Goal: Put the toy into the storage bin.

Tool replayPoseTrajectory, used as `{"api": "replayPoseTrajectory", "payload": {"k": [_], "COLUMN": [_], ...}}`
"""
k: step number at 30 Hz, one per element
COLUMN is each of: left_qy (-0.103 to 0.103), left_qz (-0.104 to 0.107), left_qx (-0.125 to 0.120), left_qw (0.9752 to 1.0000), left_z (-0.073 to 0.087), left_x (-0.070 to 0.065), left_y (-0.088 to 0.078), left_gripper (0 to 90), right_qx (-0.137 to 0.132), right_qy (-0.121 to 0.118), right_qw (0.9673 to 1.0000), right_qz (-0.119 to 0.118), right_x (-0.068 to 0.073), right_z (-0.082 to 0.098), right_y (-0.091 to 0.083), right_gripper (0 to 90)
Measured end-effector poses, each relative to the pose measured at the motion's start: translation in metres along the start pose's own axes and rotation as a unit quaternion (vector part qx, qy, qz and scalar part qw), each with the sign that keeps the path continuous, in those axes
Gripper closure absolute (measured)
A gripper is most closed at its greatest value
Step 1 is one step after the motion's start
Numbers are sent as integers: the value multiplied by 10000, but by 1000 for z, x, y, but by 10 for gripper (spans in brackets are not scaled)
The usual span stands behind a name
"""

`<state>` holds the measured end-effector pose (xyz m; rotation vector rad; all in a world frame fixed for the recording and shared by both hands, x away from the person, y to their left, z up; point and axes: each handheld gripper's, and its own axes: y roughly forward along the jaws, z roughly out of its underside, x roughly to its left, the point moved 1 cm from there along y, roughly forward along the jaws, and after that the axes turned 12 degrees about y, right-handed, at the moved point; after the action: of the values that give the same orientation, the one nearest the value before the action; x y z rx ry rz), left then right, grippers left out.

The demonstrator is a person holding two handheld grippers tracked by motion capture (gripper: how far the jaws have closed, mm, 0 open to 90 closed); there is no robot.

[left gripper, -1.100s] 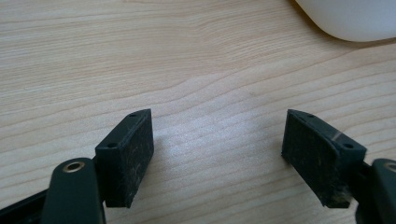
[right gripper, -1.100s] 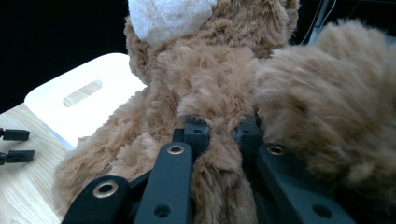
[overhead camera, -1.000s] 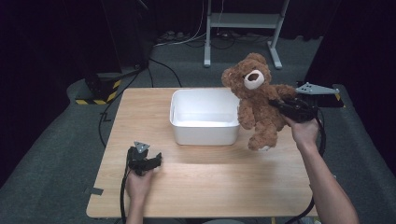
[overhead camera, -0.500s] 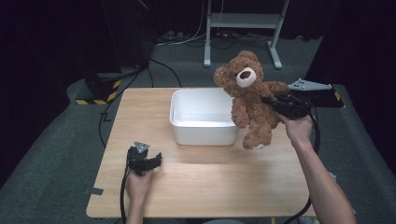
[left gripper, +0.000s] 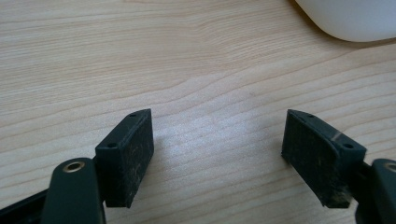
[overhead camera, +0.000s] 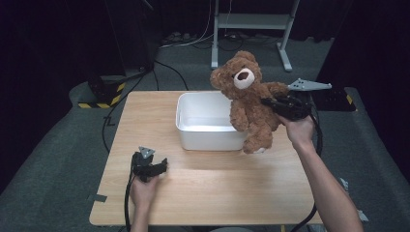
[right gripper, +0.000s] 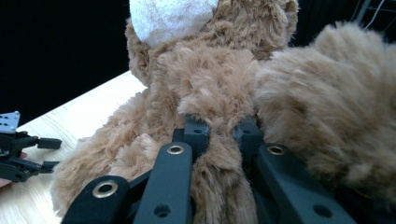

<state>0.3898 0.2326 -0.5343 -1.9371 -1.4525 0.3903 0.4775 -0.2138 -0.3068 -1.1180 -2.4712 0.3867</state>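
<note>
- Since a second ago you've swung the teddy bear (overhead camera: 250, 104) over from beside the white tub (overhead camera: 205, 121), so now its head and body hang over the tub's right end, with one foot dangling just outside the tub's near right corner.
- My read: you're basically lined up for a drop into the tub. It probably needs a bit more travel toward the tub's middle so that trailing leg clears the rim.
- Your right hand-held gripper (overhead camera: 270, 103) sits just right of the tub, clamped hard on a pinch of the bear's fur. In the right gripper view the jaws are squeezed nearly together with plush bunched between them (right gripper: 219, 135), so the whole bear hangs off that one tuft.
- Your left hand-held gripper (overhead camera: 162, 166) hasn't budged: it's parked on the table (overhead camera: 217, 193), out in front of the tub's near left corner, jaws spread wide with nothing but bare wood between them.
- The tub looks empty inside.
- Brands or writing: nothing readable anywhere, no tag on the bear that I can make out, no label on the tub.
</note>
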Motion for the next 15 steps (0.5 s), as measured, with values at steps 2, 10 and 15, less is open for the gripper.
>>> {"api": "replayPoseTrajectory", "payload": {"k": [2,10,15], "left_qy": [3,3,15], "left_qz": [2,3,9], "left_qx": [-1,-1,-4], "left_qw": [10000,10000,10000], "left_z": [0,0,0], "left_x": [0,0,0], "left_y": [0,0,0], "left_gripper": [249,249,249], "right_qx": [21,58,61], "right_qy": [-2,-12,4], "right_qw": [10000,9999,9999], "right_qz": [-21,-94,-123], "right_x": [2,9,13], "right_z": [-1,-3,-6], "right_y": [4,18,24], "right_gripper": [803,802,802]}}
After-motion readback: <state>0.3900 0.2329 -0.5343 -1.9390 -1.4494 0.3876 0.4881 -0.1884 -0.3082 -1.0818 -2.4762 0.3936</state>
